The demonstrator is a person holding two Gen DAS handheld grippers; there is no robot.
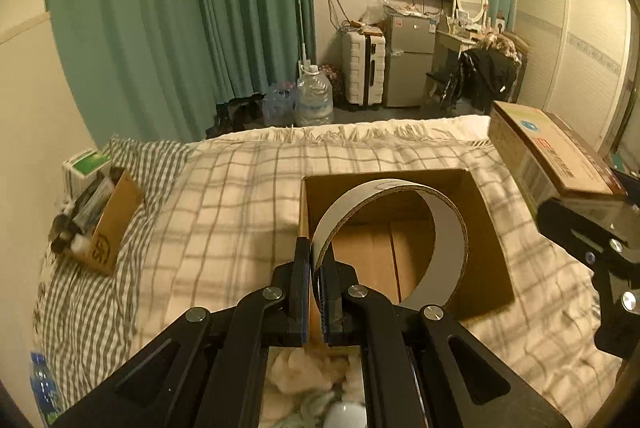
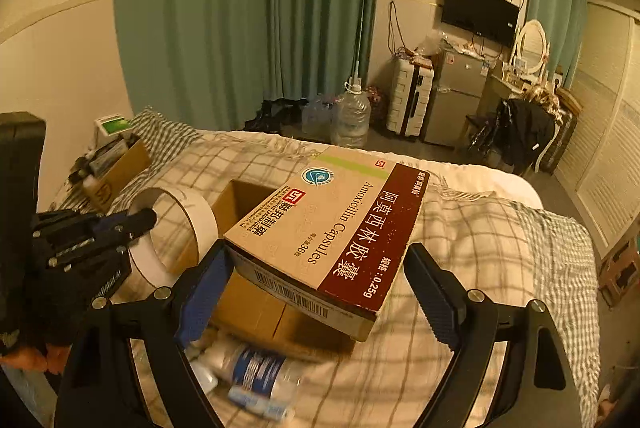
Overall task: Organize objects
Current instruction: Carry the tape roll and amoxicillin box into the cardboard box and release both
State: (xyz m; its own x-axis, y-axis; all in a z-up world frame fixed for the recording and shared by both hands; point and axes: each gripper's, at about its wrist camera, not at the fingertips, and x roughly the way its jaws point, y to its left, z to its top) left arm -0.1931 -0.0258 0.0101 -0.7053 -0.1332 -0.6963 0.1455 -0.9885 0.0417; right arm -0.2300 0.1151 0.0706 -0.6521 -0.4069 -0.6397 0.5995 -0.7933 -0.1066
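Left hand-held gripper (image 1: 315, 260): bottom centre of the left wrist view, jaws drawn nearly together on the wall of the white-faced cardboard tape ring (image 1: 400, 228); one finger sits inside the ring, the other outside.
Tape ring: held on edge above the open brown cardboard box (image 1: 492, 228) in the centre of the frame; its lower arc hides part of the box floor. In the right wrist view it shows at middle left (image 2: 196, 216), partly covered by the black gripper body.
Right hand-held gripper (image 2: 320, 268): bottom of the right wrist view, jaws wide apart. The beige and maroon Amoxicillin Capsules carton (image 2: 332, 224) lies tilted between the fingers. The left blue pad (image 2: 204, 288) meets the carton's corner; the right pad stands off it, so whether the carton is truly gripped I cannot tell.
Carton in left view: upper right (image 1: 548, 147), its near end hidden behind the black gripper.
Open box in right view: mostly covered by the carton; only its far wall (image 2: 244, 195) and part of its front show.
Checked blanket on the bed (image 1: 224, 203): carries the box.
Small cardboard box of bottles and tubes (image 1: 108, 224): middle left; contents too dim to identify.
Clear plastic bottle with blue label (image 2: 256, 368): bottom centre, blurred, lying on the blanket.
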